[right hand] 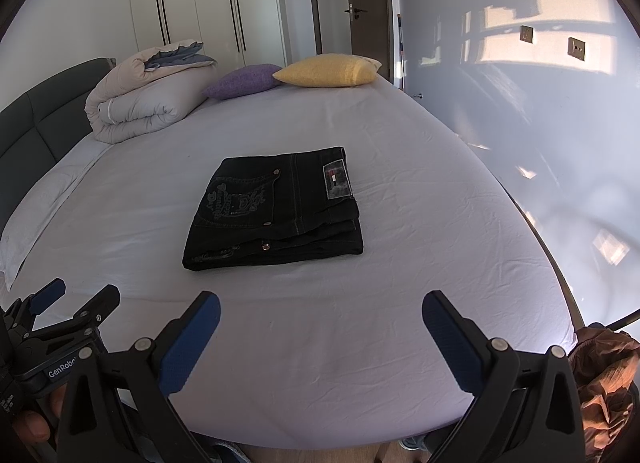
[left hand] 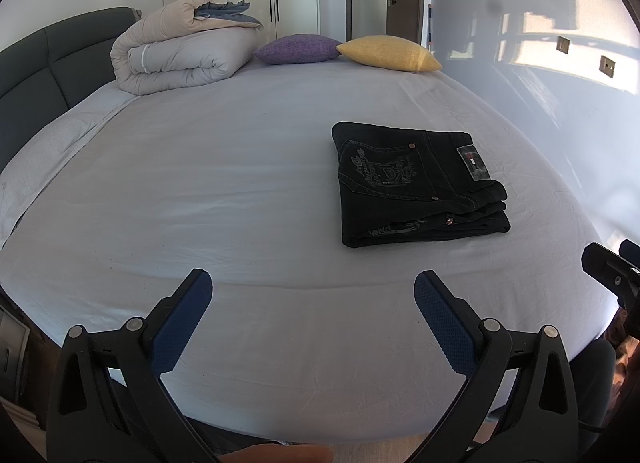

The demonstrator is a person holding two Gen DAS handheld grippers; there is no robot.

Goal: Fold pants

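Black pants [left hand: 416, 183] lie folded into a compact rectangular stack on the pale sheet of the bed [left hand: 240, 203], right of centre in the left wrist view. In the right wrist view the same pants [right hand: 276, 211] lie mid-bed, an embroidered back pocket and a label patch facing up. My left gripper [left hand: 314, 295] is open over the near part of the bed, well short of the pants and left of them, holding nothing. My right gripper [right hand: 320, 315] is open too, just in front of the stack, with nothing between its blue pads.
A rolled duvet [left hand: 180, 51], a purple cushion [left hand: 300, 49] and a yellow cushion [left hand: 390, 53] lie at the bed's far side by the dark headboard [left hand: 48, 63]. Wardrobes, a door and a wall stand behind. Brown fabric [right hand: 604, 375] hangs off the near right corner.
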